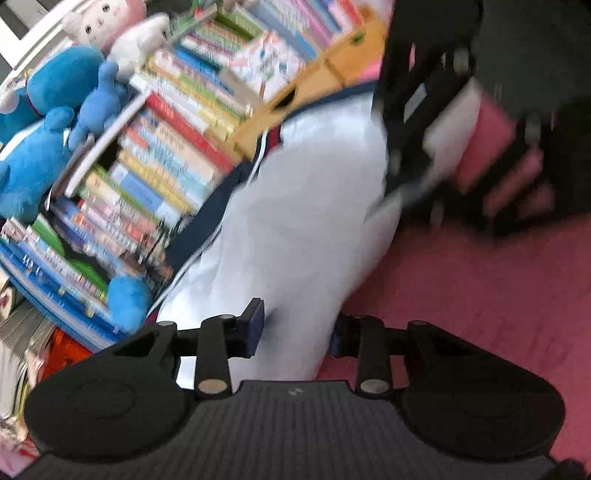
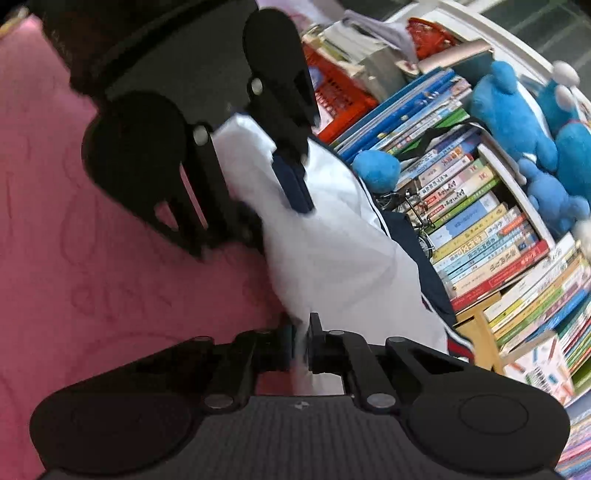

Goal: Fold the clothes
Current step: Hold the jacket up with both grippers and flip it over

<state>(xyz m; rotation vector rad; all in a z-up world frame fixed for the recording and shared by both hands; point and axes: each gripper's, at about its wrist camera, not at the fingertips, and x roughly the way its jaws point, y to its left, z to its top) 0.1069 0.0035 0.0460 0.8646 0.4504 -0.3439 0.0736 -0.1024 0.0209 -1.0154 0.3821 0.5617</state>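
Note:
A white garment (image 1: 306, 206) with navy trim is held up between both grippers above a pink bed cover (image 1: 480, 295). In the left wrist view my left gripper (image 1: 295, 332) has its jaws apart with the white cloth running between them. The right gripper (image 1: 417, 147) shows at the upper right, on the garment's far end. In the right wrist view my right gripper (image 2: 301, 341) is shut on a thin edge of the garment (image 2: 332, 240). The left gripper (image 2: 258, 184) shows above, fingers around the cloth's other end.
Rows of colourful books (image 1: 166, 158) fill a shelf beside the bed, with blue plush toys (image 1: 51, 110) and a pink-and-white plush (image 1: 107, 18) on top. An orange basket (image 2: 336, 99) and stacked books sit nearby. The pink bed cover (image 2: 92, 258) lies below.

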